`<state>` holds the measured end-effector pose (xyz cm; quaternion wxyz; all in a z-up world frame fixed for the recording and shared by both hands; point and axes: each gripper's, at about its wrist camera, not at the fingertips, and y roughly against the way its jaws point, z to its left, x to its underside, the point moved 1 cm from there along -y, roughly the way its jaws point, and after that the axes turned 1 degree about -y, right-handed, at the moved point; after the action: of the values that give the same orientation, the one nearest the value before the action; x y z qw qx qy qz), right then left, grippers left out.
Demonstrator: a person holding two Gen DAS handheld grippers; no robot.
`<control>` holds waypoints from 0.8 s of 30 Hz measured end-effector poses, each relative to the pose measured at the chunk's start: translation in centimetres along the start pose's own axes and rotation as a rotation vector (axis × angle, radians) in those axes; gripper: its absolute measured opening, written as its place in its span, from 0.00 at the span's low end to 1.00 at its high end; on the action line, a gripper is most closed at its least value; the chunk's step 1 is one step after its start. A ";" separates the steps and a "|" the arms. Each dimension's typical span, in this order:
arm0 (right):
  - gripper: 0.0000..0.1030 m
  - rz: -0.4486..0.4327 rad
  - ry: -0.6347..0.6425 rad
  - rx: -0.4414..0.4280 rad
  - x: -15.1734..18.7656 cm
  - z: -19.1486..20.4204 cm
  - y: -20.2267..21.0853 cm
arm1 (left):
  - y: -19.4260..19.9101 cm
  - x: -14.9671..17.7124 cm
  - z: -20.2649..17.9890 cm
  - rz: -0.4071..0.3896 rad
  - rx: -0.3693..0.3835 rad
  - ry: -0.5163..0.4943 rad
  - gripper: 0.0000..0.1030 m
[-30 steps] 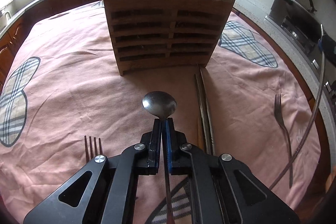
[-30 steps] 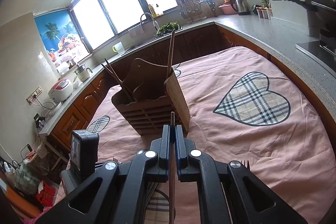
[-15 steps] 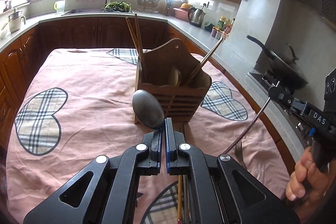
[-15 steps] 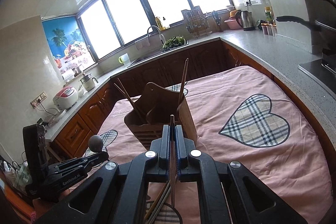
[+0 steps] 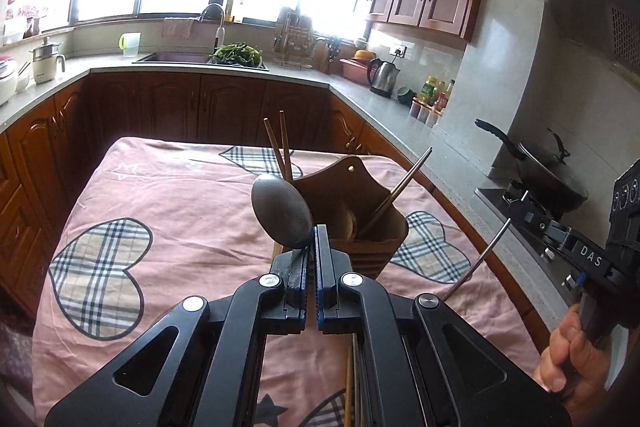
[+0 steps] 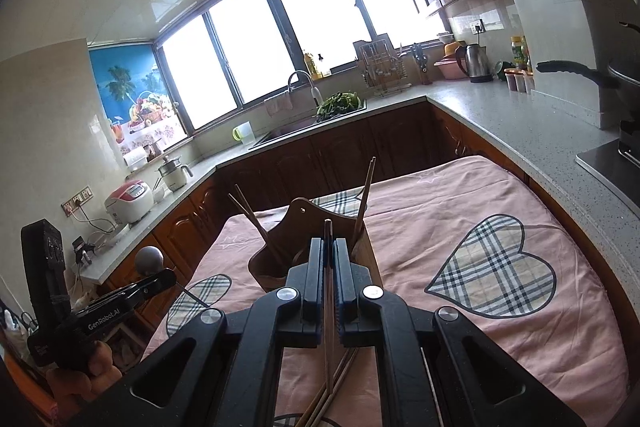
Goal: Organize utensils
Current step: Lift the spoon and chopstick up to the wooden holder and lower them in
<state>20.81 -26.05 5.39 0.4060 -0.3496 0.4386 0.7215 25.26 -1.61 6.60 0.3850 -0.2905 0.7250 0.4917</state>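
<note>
My left gripper is shut on a metal spoon, bowl up, held in the air short of the wooden utensil holder. The holder stands on the pink cloth and has chopsticks and a metal utensil in it. My right gripper is shut on a wooden chopstick, raised in front of the holder. In the left wrist view the right gripper shows at the right holding that thin stick. In the right wrist view the left gripper shows at the lower left with the spoon.
More chopsticks lie on the pink heart-patterned tablecloth below the grippers. Kitchen counters ring the table, with a sink, a kettle, a wok on the stove at the right and a rice cooker at the left.
Both grippers have risen and tilted up from the table. The spoon came off the cloth and now stands high before the holder. The chopstick stays gripped in the right gripper.
</note>
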 end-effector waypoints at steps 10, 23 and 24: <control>0.04 -0.139 -0.018 -0.003 -3.7 0.2 0.3 | -0.1 -4.2 -0.1 -0.107 -0.025 -0.019 0.02; 0.04 -0.278 -0.033 0.049 -7.4 -0.3 -4.2 | -6.9 -6.0 1.2 -0.089 -0.090 -0.023 0.02; 0.04 -0.266 -0.035 0.049 -7.2 -0.4 -4.9 | -7.6 -5.7 1.4 -0.074 -0.091 -0.020 0.02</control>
<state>28.25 -27.04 9.69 0.5143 -0.3819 0.3986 0.6563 34.75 -2.73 7.41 0.3966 -0.3295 0.6868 0.5122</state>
